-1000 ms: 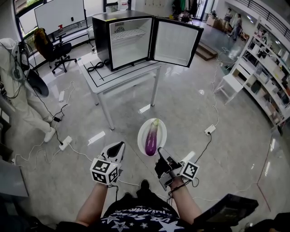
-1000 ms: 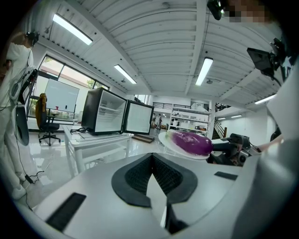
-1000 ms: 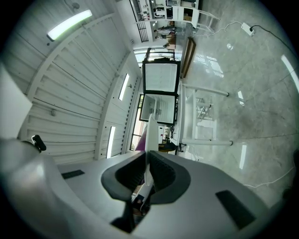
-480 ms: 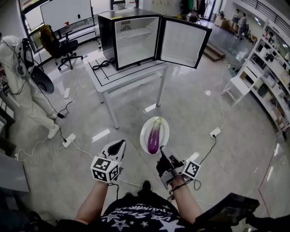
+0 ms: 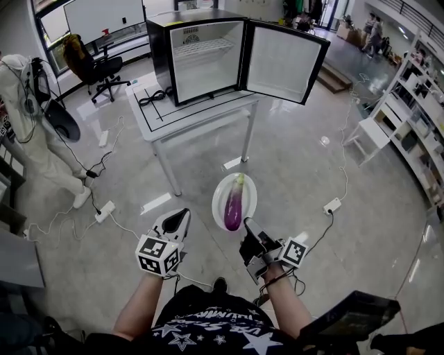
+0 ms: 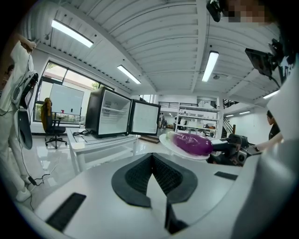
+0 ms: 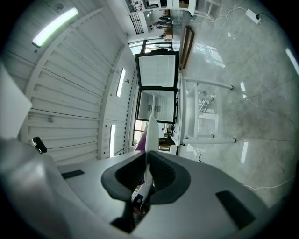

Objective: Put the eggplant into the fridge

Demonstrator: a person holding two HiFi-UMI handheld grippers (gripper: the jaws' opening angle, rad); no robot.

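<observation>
Fridge [image 5: 207, 59] w/ open door, on its table [image 5: 166, 114], came a bit nearer vs 1 s ago. Right gripper [image 5: 248, 225] fingers are clamped on the rim of a white plate [image 5: 218, 201]. The eggplant [image 5: 234, 205] lies on the plate, just beyond the fingertips. Left gripper [image 5: 182, 218] fingers are together, nothing between.

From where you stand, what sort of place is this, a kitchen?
Probably a lab or open workspace, not a kitchen: the fridge sits open on a bare table, a whiteboard and office chair stand nearby, and power strips lie on the polished floor.
</observation>
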